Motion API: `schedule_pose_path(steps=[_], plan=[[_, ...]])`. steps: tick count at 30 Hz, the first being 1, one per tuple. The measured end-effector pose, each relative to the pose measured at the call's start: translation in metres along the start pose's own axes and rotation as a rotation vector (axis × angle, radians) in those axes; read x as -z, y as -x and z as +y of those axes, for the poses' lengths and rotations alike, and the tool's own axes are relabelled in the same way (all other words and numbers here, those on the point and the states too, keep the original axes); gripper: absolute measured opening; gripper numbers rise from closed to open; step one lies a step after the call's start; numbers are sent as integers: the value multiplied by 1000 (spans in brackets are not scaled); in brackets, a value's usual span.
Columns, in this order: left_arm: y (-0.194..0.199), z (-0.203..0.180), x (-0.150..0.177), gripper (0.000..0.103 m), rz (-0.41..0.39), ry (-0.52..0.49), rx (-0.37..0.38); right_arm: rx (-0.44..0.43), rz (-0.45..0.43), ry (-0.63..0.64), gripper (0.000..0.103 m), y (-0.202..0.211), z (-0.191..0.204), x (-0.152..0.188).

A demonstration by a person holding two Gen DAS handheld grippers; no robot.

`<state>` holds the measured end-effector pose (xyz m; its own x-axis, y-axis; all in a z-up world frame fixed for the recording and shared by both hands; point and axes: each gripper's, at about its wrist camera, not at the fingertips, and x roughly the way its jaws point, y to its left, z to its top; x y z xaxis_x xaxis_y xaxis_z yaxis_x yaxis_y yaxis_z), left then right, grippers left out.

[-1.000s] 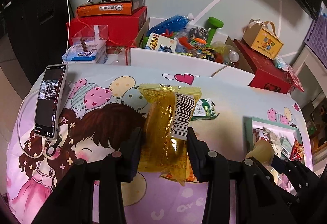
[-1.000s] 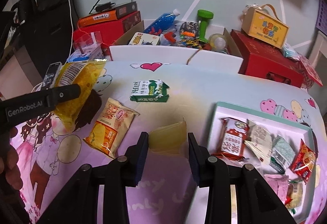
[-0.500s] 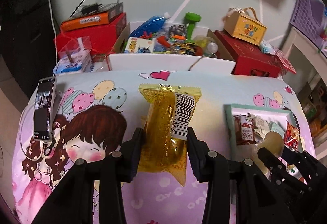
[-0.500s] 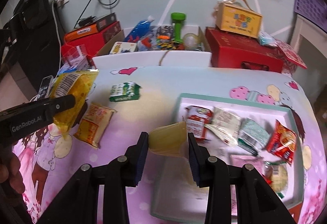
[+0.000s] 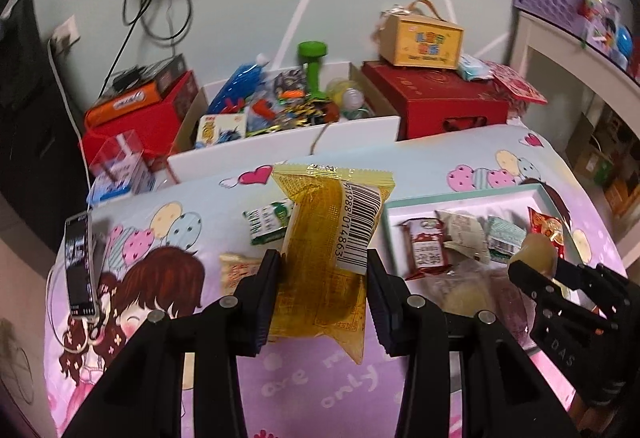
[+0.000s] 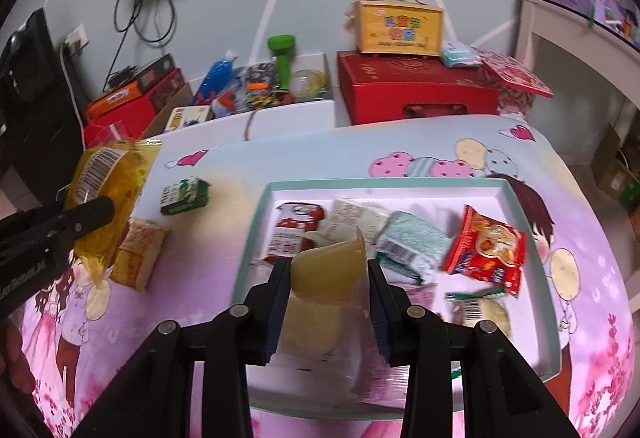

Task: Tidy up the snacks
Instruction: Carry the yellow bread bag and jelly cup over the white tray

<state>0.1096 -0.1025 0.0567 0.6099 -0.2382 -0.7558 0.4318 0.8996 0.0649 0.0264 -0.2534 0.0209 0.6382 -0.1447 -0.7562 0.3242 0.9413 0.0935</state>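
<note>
Since a second ago I had carried my right gripper (image 6: 328,274), clamped on a pale translucent pouch (image 6: 330,270), over the tray (image 6: 256,222); my left gripper (image 5: 322,278) gripped the crinkly yellow packet (image 5: 326,238) above the tablecloth (image 5: 160,238).

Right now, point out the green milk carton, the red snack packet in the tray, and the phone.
green milk carton (image 6: 185,195), right wrist view, front face.
red snack packet (image 6: 490,250), right wrist view, middle.
phone (image 5: 79,263), left wrist view, screen.
</note>
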Motion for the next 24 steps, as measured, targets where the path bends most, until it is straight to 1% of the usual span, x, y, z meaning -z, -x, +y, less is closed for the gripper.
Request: schedule_pose_path(steps=[6, 12, 15, 21, 24], plan=[[-7, -29, -1, 43, 11, -69, 24, 24, -5, -63, 40, 3, -31, -1], [-23, -66, 5, 43, 45, -148, 57, 63, -9, -137, 40, 7, -66, 0], [-31, -83, 10, 43, 64, -186, 58, 79, -6, -173, 40, 7, -83, 2], [-41, -108, 14, 43, 79, -221, 101, 99, 3, -217, 40, 5, -106, 5], [-47, -117, 15, 43, 85, -234, 110, 96, 13, -229, 40, 2, -113, 7]])
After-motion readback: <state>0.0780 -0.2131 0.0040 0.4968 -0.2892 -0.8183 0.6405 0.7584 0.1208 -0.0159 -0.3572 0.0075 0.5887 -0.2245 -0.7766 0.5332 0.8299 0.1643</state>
